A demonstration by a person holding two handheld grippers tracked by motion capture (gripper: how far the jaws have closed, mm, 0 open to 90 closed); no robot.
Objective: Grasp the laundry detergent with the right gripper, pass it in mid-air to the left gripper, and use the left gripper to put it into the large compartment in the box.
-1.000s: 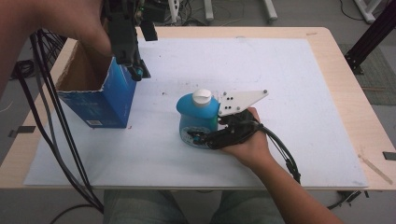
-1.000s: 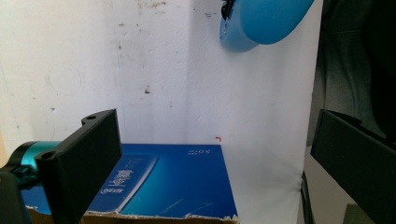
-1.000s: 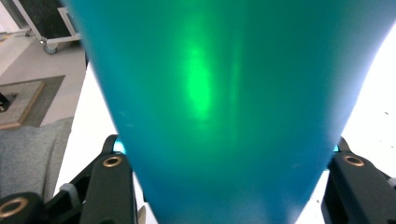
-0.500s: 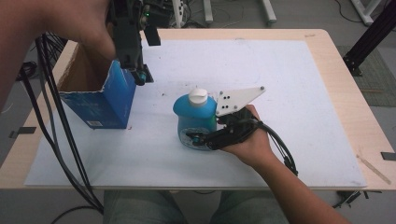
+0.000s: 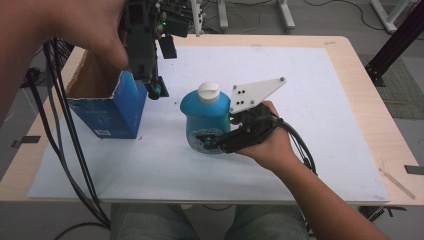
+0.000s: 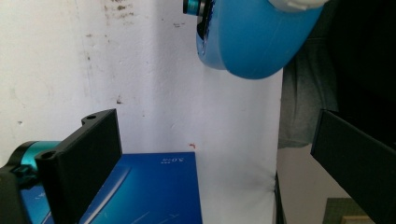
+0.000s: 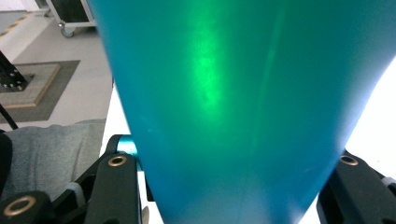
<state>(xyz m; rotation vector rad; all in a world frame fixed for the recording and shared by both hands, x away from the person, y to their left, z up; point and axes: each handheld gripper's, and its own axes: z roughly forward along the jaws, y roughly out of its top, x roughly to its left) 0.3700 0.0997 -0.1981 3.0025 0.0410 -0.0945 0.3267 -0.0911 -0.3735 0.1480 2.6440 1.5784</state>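
**Blue bottle gripped beside the open box**

White sheet (image 5: 310,115) covers our wooden table. We clamp the right gripper (image 5: 216,142) on the blue bottle (image 5: 205,112), near the sheet's middle. Our left gripper (image 5: 150,82), jaws wide apart, hangs at the blue box (image 5: 107,112) rim, left of the bottle.

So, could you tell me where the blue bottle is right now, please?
In the high view the blue bottle sits mid-table on the white sheet, clamped by the right gripper, just right of the open blue box.
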